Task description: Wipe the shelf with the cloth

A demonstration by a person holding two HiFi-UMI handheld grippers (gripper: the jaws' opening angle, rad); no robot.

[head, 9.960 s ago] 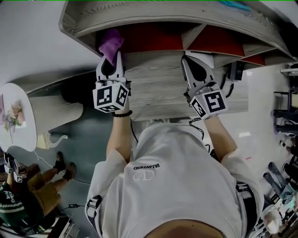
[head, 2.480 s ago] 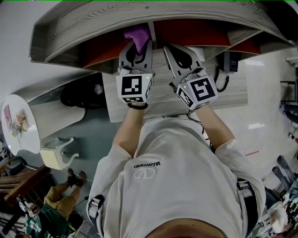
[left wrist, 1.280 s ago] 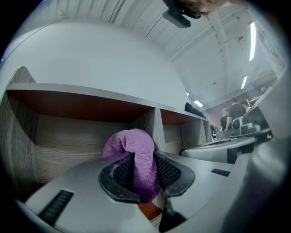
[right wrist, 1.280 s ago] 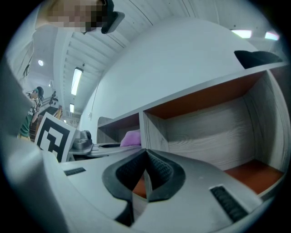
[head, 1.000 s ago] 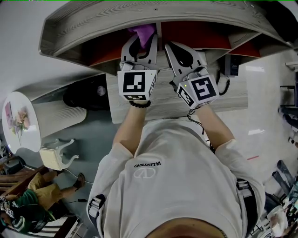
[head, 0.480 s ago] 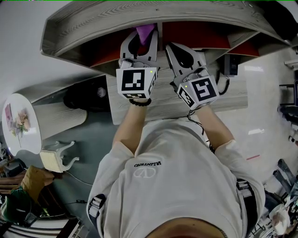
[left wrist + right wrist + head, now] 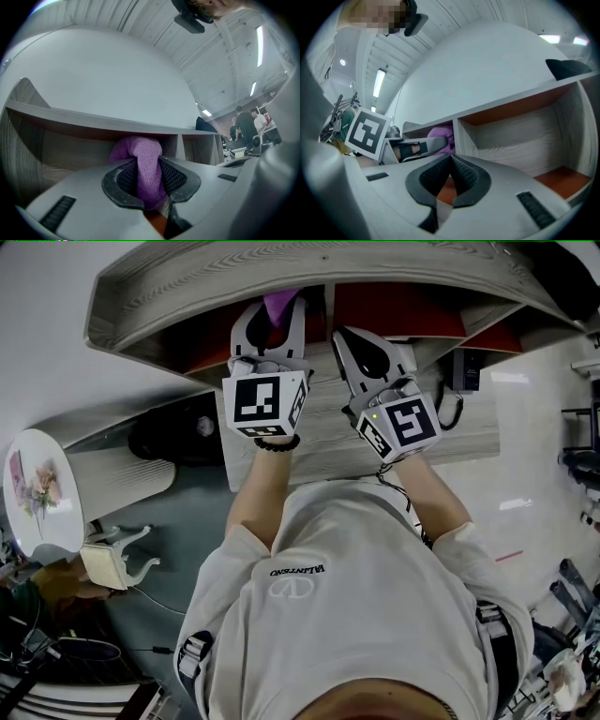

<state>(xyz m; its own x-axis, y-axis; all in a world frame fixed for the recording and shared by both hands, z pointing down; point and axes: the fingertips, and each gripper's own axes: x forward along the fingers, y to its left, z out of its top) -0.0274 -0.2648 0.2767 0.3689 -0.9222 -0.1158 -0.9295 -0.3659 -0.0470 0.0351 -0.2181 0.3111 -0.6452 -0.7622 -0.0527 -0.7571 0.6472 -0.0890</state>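
Purple cloth point(image 7: 146, 159) is pinched tight in your left gripper point(image 7: 271, 317), inside the shelf point(image 7: 93, 123) by the divider point(image 7: 463, 136). Your right gripper point(image 7: 451, 164) is squeezed closed on nothing. Push too hard sideways and the cloth may snag the divider and slip out.

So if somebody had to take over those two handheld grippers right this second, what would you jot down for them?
Left gripper: shut on the purple cloth, which is pushed into the shelf compartment just left of the divider.
Right gripper: shut with nothing in it, held beside the left one, in front of the divider.
Done: the cloth is in hand and at the shelf. How much is already wiped cannot be told.
Left: probably rub through this compartment, then the one right of the divider.
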